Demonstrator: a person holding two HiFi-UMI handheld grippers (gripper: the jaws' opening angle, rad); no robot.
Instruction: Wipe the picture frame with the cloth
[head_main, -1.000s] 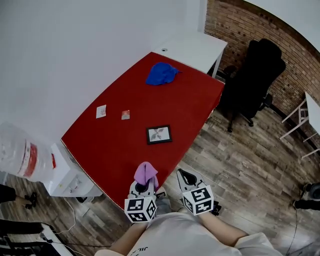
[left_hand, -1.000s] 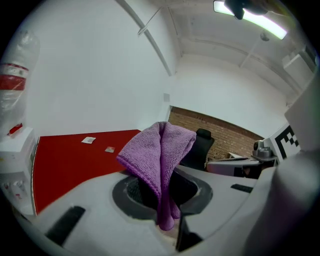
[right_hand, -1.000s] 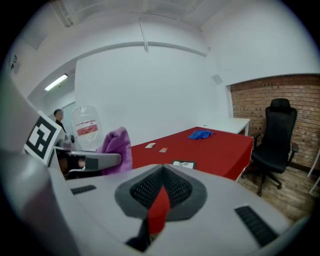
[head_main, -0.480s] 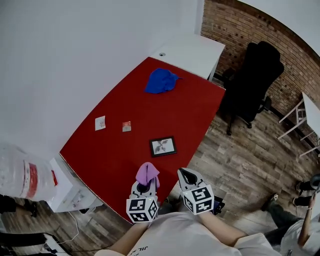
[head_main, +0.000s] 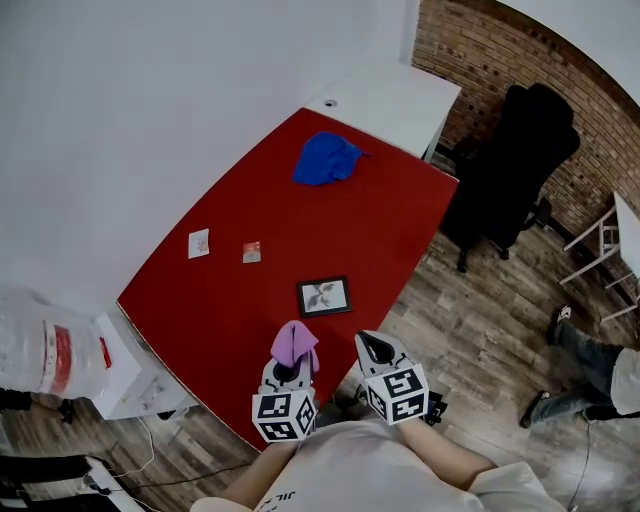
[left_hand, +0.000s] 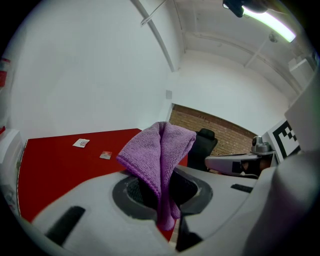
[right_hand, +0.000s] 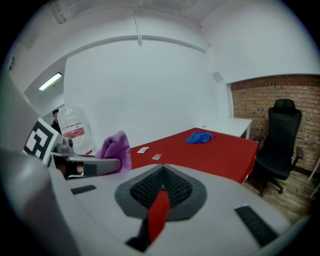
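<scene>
Since the picture frame (head_main: 323, 296) lies flat on the red table (head_main: 400, 230) close to its near edge, it sits straight ahead of us, just beyond both tools and between their lines. Its longer side runs roughly across our view, slightly skewed. We see a small dark border around a pale picture with a leafy motif. Our left gripper (head_main: 291, 372) pinches the purple cloth (head_main: 293, 343), whose free end points toward the frame, so we judge that side leads. Our right gripper (head_main: 371, 349) has its jaws together, holding nothing.
</scene>
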